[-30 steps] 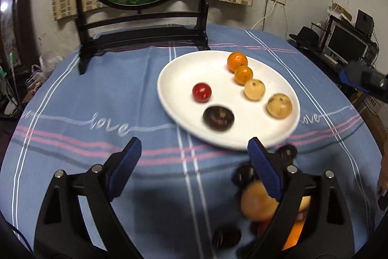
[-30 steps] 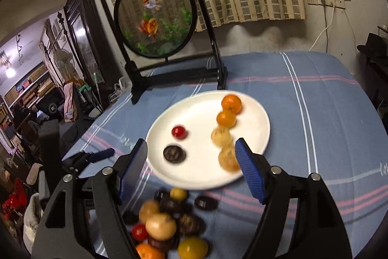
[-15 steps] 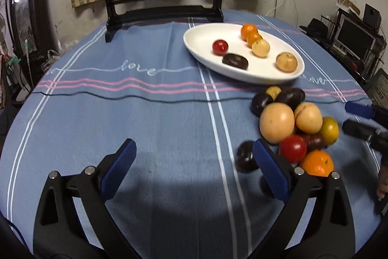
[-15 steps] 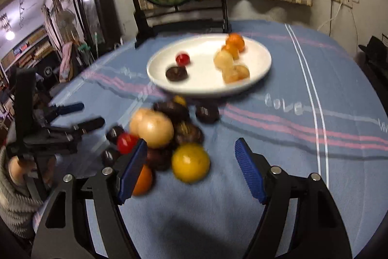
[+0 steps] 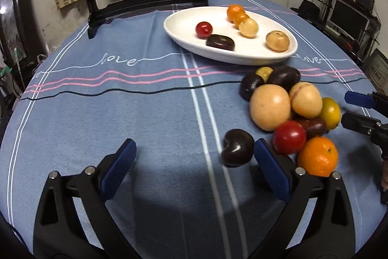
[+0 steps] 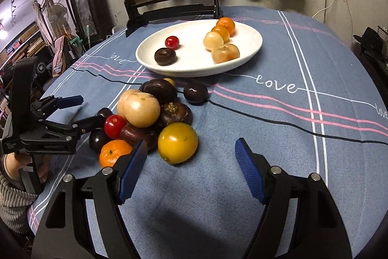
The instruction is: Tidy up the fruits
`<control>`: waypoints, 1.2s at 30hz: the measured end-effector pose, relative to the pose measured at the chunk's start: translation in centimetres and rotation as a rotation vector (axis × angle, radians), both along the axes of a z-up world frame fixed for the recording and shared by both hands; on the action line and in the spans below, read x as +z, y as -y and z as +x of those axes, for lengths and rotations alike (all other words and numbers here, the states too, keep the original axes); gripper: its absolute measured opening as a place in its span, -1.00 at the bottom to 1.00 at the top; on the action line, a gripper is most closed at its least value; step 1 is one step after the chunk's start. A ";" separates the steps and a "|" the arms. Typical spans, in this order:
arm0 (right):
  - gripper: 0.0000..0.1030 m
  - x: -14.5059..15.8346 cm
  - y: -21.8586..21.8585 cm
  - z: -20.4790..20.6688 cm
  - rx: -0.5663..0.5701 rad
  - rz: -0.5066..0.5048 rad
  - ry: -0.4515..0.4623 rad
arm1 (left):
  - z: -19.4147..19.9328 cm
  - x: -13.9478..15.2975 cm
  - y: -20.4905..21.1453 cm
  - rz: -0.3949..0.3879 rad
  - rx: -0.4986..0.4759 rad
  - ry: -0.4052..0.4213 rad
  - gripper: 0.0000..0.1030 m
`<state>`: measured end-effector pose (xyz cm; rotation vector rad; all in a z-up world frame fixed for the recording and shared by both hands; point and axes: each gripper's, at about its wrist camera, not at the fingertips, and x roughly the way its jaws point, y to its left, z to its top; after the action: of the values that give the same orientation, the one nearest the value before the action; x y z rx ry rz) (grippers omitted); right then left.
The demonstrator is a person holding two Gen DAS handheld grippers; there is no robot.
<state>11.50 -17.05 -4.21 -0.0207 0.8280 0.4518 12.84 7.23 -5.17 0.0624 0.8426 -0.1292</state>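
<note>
The dark plum [image 5: 237,147] lies on the desk [image 5: 145,118] just inside the left hand-held gripper [image 5: 194,168]'s right pad, jaws opening around it; the right hand-held gripper [image 6: 191,169] is spread, empty.

free: bare tablecloth [image 5: 145,118] left of fruit pile [image 5: 286,111] | blocked: plate [image 5: 184,40] behind

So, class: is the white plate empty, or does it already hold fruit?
It holds fruit: six pieces lie on the white plate, including a red one.
</note>
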 end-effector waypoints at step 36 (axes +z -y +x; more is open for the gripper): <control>0.19 -0.6 -0.5 -0.1 0.045 0.003 -0.002 | 1.7 -0.7 -0.2 -0.072 -0.074 -0.032 -0.10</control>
<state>11.36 -16.53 -4.82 -0.0356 0.8301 0.4956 14.50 7.43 -5.92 0.0244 0.8676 -0.2306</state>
